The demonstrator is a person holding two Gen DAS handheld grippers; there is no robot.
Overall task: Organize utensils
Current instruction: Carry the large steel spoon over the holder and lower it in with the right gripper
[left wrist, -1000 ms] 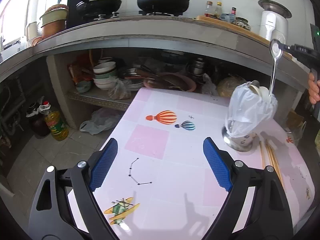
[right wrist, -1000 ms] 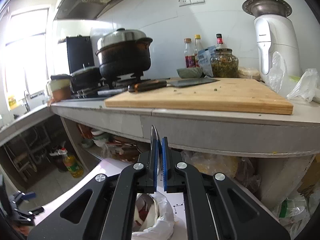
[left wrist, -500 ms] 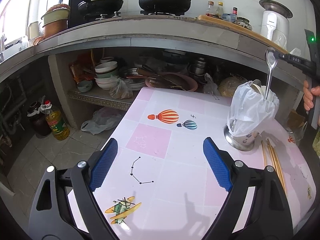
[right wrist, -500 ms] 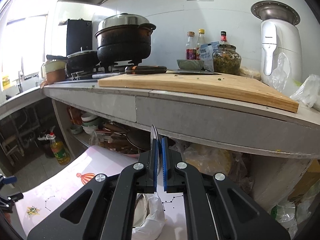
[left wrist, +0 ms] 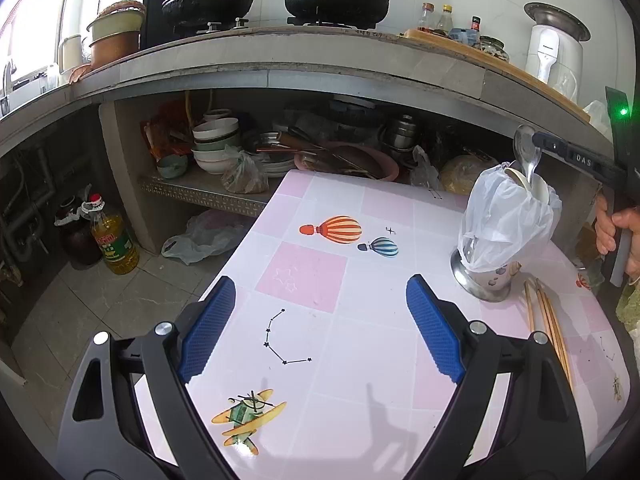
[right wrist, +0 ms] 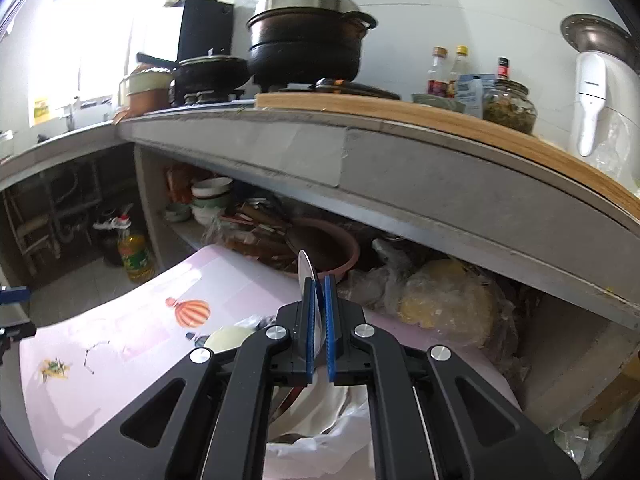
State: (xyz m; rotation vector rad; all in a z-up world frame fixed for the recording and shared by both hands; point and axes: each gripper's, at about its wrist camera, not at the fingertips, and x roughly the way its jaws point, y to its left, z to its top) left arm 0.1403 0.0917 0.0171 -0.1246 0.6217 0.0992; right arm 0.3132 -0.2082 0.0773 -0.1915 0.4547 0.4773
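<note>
Chopsticks (left wrist: 546, 320) lie beside bagged holder (left wrist: 486, 276) on table (left wrist: 360, 340).

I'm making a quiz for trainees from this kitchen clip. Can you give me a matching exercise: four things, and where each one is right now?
Things:
1. spoon
2. chopsticks
3. plastic bag
4. left gripper

Places or states:
A. lying on the table beside the metal holder
B. open, holding nothing
C. pinched in the right gripper
D. draped over the metal holder

Pairs: 1-C, 2-A, 3-D, 4-B
</note>
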